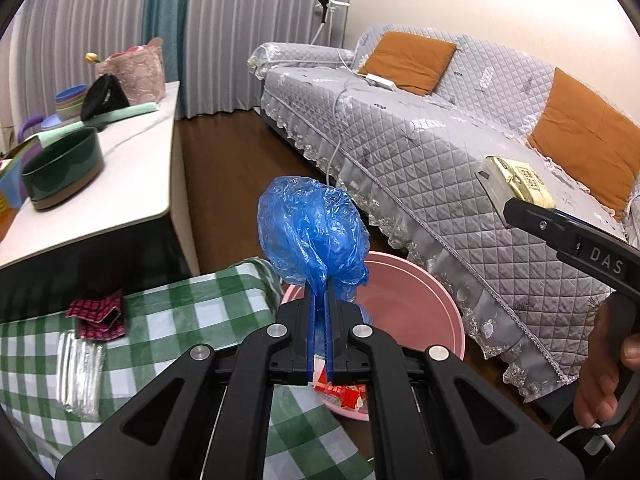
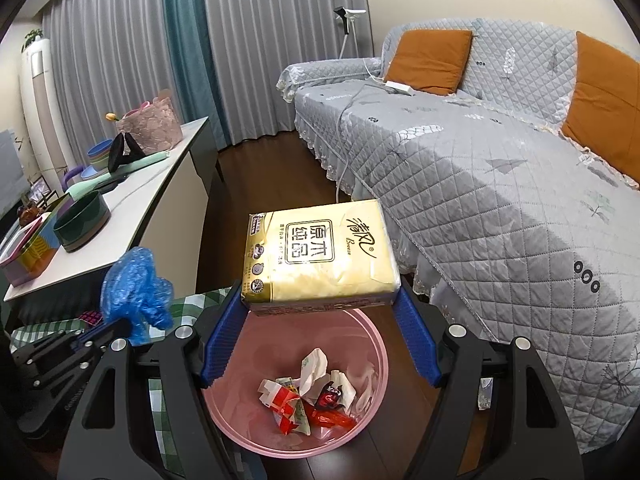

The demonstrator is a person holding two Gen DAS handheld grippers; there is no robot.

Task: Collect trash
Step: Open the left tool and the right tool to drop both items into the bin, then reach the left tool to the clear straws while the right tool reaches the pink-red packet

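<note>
Left wrist view: left gripper point(image 1: 320, 320) pressed together on a crumpled blue plastic bag point(image 1: 312, 232), the blue fingers point(image 1: 316, 332) pinching its neck so the bulk balloons above them. Held over the near rim of the pink bin point(image 1: 420, 304), which stands on the dark floor between the green-checked cloth point(image 1: 192, 320) and the quilted grey sofa point(image 1: 420, 152). Red wrappers point(image 1: 344, 394) just showing inside the bin below the fingers. On the cloth, a silver foil packet point(image 1: 80, 376) and a red patterned pouch point(image 1: 98, 314), both well apart from the bin. At right, the other gripper reaching in with a yellow tissue pack point(image 1: 516, 182).

Right wrist view: right gripper point(image 2: 320, 308) spread wide yet clamped on the tissue pack point(image 2: 320, 256), one blue pad point(image 2: 224, 344) against each short end, the pack lying flat and level directly above the bin point(image 2: 296, 436). Crumpled paper and red wrappers point(image 2: 312, 396) already at the bottom. Blue bag point(image 2: 136, 292) at left, beside the bin's rim rather than squarely over it.

Step in hand, by the look of it: carrying two pieces to the drop. Next: open the right fingers to let the pack fall; shift the left a little further over the opening first, since light plastic may cling or drift onto the rim.
</note>
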